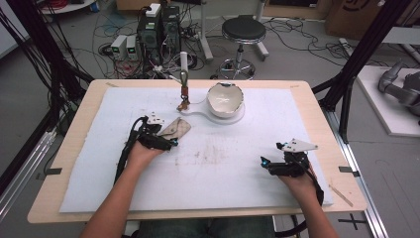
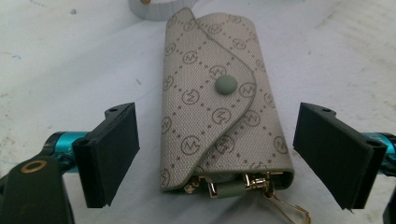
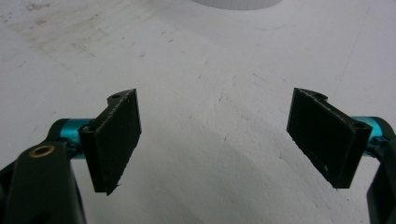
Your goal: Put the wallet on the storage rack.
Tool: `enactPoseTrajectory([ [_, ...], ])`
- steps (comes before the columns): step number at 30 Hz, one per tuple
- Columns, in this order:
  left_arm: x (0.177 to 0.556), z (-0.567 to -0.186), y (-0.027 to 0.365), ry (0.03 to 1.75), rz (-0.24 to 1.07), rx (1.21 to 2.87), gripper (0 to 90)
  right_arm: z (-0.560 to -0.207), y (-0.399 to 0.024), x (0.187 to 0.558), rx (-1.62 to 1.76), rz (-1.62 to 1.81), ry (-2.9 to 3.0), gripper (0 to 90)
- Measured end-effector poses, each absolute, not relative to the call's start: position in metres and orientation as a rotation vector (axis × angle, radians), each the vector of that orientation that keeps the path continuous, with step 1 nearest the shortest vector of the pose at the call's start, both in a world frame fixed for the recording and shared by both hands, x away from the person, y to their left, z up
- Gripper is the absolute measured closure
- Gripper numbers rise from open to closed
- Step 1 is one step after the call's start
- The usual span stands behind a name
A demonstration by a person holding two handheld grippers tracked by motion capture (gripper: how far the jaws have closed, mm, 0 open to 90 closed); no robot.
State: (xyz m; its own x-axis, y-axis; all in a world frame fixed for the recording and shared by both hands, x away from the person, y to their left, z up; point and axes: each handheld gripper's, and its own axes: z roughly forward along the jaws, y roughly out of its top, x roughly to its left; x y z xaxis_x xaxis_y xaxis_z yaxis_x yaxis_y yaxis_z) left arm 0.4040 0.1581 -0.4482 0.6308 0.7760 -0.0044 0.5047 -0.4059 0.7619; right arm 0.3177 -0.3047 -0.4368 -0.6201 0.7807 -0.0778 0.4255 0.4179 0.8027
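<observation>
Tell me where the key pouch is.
The key pouch lies flat on the white mat, left of centre in the high view, between the open left gripper jaws, untouched.

This is a lab or robotics workroom, not a home. The counter [image 1: 317, 144] is a plain wooden top under a stained white foam sheet [image 1: 237, 163], framed by black metal struts [image 1: 364, 47]. Past its far edge, tangled cables [image 1: 297, 29] sprawl across a grey floor around computer towers [image 1: 158, 27] and small power units [image 1: 124, 47]. A round black stool [image 1: 243, 30] stands there, and cardboard boxes [image 1: 346, 15] sit beyond the far right corner.
</observation>
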Motion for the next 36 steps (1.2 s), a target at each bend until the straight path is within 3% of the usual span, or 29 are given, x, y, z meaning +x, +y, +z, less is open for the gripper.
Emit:
enactPoseTrajectory([
  [12, 0.407, -0.455, 0.155, 0.988, 0.436, 2.133, 14.9, -0.437, -0.302, 0.318, 1.017, 1.074, 2.240, 17.9],
  [20, 0.405, -0.454, 0.158, 0.981, 0.428, 2.113, 30.5, -0.437, -0.303, 0.318, 1.014, 1.073, 2.240, 17.9],
  [36, 0.399, -0.443, 0.157, 0.975, 0.423, 2.090, 36.5, -0.438, -0.305, 0.319, 1.022, 1.082, 2.236, 17.9],
])
